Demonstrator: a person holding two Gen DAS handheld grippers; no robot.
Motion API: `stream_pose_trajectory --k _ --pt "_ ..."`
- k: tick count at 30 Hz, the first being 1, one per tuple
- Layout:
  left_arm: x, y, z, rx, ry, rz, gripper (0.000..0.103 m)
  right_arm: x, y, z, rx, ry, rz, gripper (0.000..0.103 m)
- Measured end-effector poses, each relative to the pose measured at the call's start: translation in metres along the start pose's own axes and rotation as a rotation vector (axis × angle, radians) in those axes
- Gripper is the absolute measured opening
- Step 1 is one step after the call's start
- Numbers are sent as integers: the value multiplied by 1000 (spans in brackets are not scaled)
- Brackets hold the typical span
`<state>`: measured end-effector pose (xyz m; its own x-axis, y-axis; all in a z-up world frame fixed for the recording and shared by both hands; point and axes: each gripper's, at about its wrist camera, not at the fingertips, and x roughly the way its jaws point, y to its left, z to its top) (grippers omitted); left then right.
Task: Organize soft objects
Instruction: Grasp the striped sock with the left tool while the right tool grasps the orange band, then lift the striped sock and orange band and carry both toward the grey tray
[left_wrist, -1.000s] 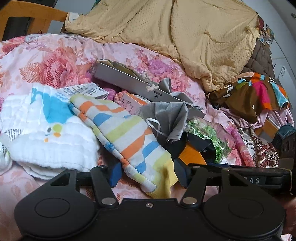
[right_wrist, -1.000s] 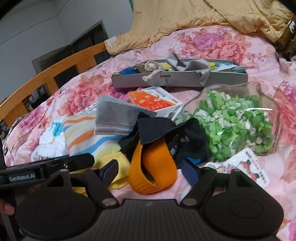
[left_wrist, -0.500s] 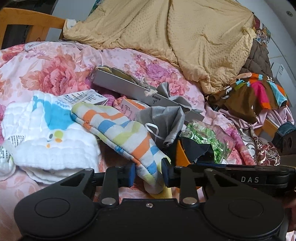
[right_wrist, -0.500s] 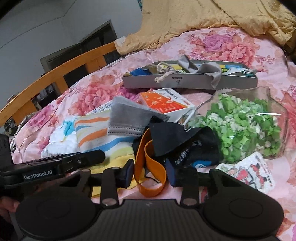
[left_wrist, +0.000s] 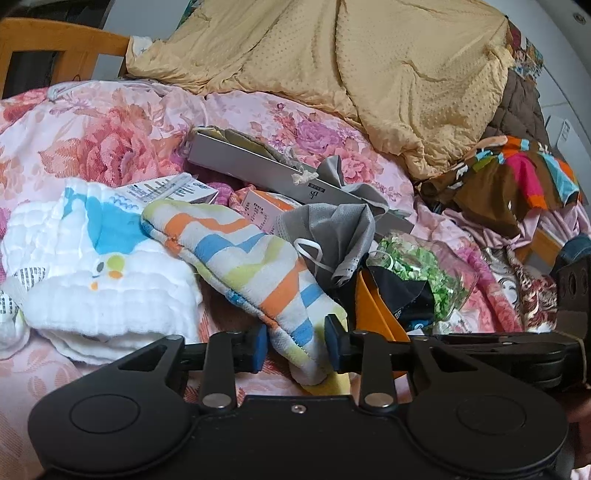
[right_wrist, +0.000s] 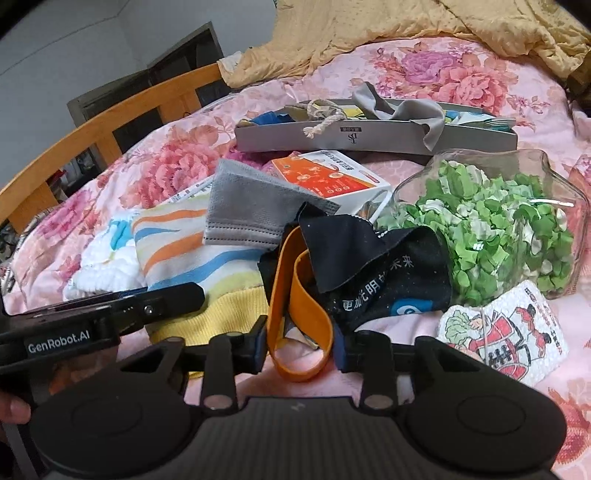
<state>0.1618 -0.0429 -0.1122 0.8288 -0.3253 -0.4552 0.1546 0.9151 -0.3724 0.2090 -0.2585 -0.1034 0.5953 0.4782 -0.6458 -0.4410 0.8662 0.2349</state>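
Your left gripper (left_wrist: 295, 343) is clamped on the near end of the striped towel (left_wrist: 240, 262), a soft terry cloth banded in orange, blue, green and white that lies diagonally on the floral bedspread (left_wrist: 110, 140). Your right gripper (right_wrist: 300, 347) is pinched on the orange band (right_wrist: 295, 295), a looped strap beside the black cloth (right_wrist: 373, 273).

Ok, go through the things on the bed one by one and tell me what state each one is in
left gripper: shut on the striped towel
striped towel: clamped at its near end
right gripper: shut on the orange band
orange band: loop pinched
grey face mask: folded, resting on the pile
glass jar: on its side, holding green paper bits
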Motion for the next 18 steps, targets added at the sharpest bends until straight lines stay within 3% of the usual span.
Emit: stream_pose_trajectory --k 12,15,18 --pt "3 -3 -2 43 19 16 30 -2 20 -3 -54 -13 -97 24" --pt "4 -3 -1 54 38 6 15 -4 25 -3 -65 -15 -118 20" --pt "2 -4 -1 63 35 4 13 -9 31 -4 -79 -24 -131 17"
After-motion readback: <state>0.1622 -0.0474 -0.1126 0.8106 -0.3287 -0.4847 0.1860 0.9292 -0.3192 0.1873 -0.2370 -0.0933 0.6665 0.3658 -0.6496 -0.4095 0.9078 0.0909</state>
